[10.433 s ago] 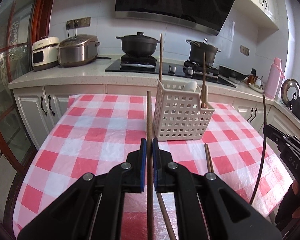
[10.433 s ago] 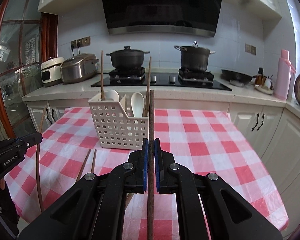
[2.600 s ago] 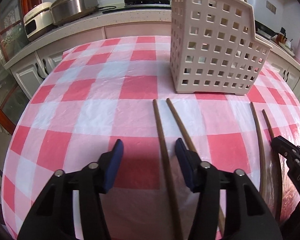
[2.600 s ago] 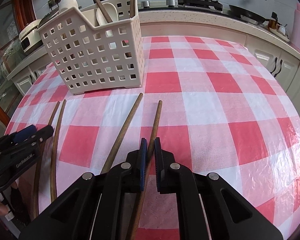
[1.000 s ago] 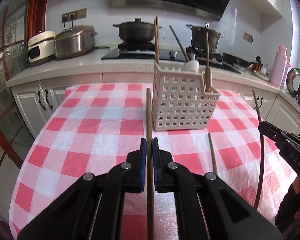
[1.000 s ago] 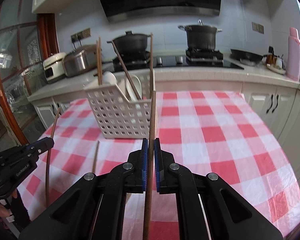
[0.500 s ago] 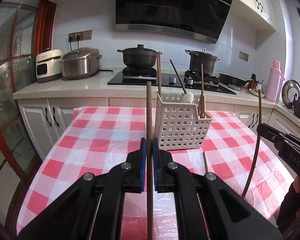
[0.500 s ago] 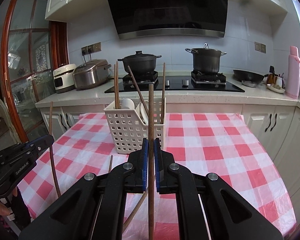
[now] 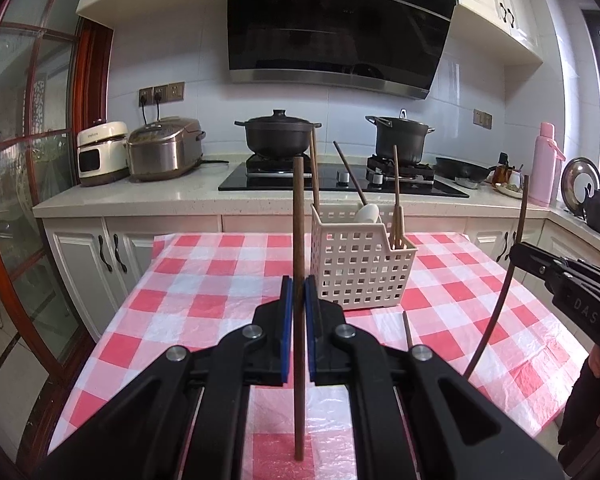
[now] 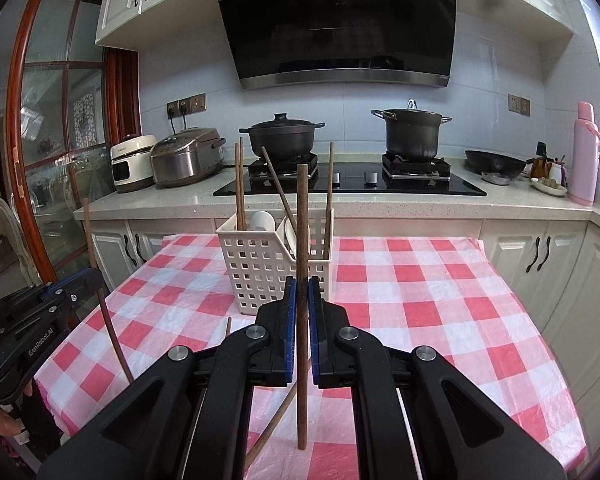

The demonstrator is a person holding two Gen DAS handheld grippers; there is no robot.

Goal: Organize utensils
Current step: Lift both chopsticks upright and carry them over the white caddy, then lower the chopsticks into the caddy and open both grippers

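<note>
Now both clamped: left gripper (image 9: pixel 296 292) pinching upright chopstick (image 9: pixel 298 220), right gripper (image 10: pixel 299 292) likewise; basket (image 9: pixel 360 268) ahead, just right of left's stick.

A thin, crinkly plastic-looking cloth (image 9: pixel 228 312) in red and white checks is covering the bench, catching a soft sheen. The basket (image 9: pixel 360 268) is showing as matt cream plastic, pierced with square holes. The chopstick (image 9: pixel 299 240) in the left tool (image 9: pixel 299 300) is looking like smooth dark wood, as is the chopstick (image 10: pixel 302 240) in the right tool (image 10: pixel 302 300); both tools are appearing as matt black plastic with blue pads. Behind, the hood (image 10: pixel 340 20) is gleaming glossy black, and the rice cooker (image 10: pixel 186 156) is shining like brushed metal.
</note>
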